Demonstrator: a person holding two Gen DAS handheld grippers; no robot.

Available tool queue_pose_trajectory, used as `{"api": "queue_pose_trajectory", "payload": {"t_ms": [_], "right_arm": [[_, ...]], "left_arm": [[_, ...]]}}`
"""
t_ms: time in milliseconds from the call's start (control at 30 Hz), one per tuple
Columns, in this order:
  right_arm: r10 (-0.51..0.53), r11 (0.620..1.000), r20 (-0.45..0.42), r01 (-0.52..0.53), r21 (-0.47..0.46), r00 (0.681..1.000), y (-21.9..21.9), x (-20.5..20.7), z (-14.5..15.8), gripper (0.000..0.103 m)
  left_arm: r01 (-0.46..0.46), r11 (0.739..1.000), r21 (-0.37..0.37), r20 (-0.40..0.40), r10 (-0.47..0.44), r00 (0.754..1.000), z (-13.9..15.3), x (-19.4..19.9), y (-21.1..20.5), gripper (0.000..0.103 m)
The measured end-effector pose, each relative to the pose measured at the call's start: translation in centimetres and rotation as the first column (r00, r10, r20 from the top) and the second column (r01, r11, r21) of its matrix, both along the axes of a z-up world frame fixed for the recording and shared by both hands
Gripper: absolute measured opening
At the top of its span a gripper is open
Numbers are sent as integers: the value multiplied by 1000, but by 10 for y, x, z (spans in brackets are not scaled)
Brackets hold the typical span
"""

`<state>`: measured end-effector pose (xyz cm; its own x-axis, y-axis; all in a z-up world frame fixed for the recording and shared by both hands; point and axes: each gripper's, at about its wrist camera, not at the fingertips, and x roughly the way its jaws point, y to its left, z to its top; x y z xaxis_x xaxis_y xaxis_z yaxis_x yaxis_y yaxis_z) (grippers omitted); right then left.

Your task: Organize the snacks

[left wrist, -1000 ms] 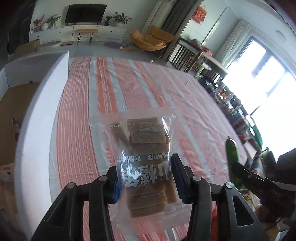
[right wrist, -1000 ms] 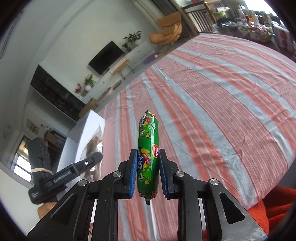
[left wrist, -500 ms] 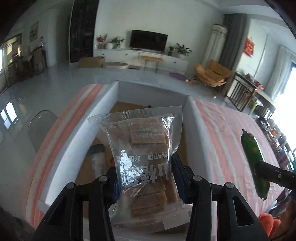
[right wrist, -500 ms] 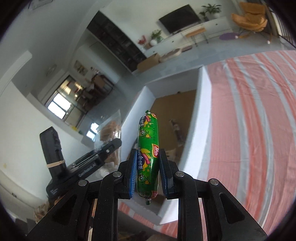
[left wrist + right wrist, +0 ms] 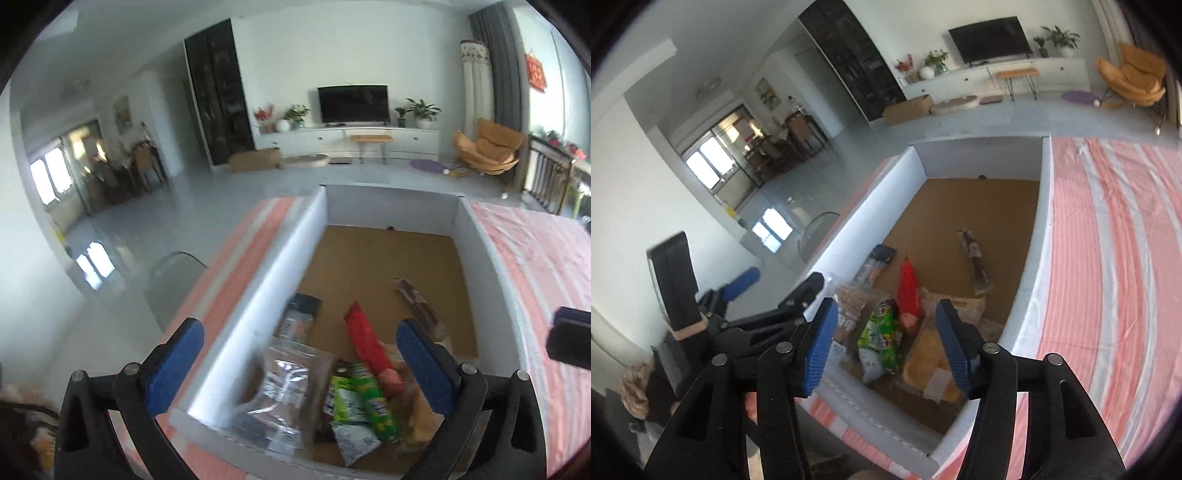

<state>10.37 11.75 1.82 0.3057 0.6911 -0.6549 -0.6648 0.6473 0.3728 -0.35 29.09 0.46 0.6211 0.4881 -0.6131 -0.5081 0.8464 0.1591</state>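
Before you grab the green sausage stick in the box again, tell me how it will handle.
The green sausage stick looks round and stiff, so it may roll. Its glossy wrapper probably slips between fingers. It rests on loose packets, so it may shift when touched.

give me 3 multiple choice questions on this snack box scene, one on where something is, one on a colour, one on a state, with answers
1. Where does the clear bag of brown bars lie?
A. on the striped cloth
B. inside the white box, at its near end
C. on the floor

2. What colour is the long sausage stick that lies beside the green sausage?
A. red
B. blue
C. black

3. How does the left gripper stand?
A. shut on the bag
B. shut on nothing
C. open, holding nothing

Answers:
1. B: the bag rests within the walls of the white box, in the pile nearest the camera.
2. A: its wrapper is bright red against the brown floor of the box.
3. C: its blue pads stand wide apart, having just opened, and the bag lies below in the box.
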Motion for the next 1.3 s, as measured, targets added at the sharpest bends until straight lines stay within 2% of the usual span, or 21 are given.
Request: {"api": "queue_pose_trajectory", "payload": {"t_ms": [67,133,233,333,433,600,700,933,1200,1300], "right_arm": [[-4,999,57,7,-51,998,0,-6,3,69],[-15,995,87,24,-96,996,0,-13,3,71],[-35,985,98,51,-164,995,-1,-17,4,73],[-56,976,111,78,-204,992,-5,-22,7,76],[-79,971,115,103,-218,990,-11,-24,10,77],[-109,958,130,139,-252,985,-12,-22,11,77],[-120,953,135,152,-263,984,-12,-19,11,77],[-119,949,131,152,-277,984,-10,-16,7,77],[-116,949,124,147,-278,985,-8,-17,6,77],[-108,950,124,139,-279,986,-6,-19,6,77]], "left_arm": [[-36,999,13,-28,37,999,3,4,-6,103],[-35,999,-17,-33,34,999,4,3,-7,103],[-39,996,-75,-42,36,998,5,-3,1,103],[-48,997,-64,-39,46,998,10,-10,1,103],[-50,997,-55,-48,48,998,12,-9,0,103],[-25,995,-100,-20,23,1000,15,-15,0,103],[-22,997,-79,-26,20,999,16,-16,-3,103],[0,998,-55,-23,-1,1000,21,-16,-13,103],[15,995,-102,7,-14,1000,24,-20,-12,103],[9,997,-80,4,-8,1000,23,-20,-15,103]]}}
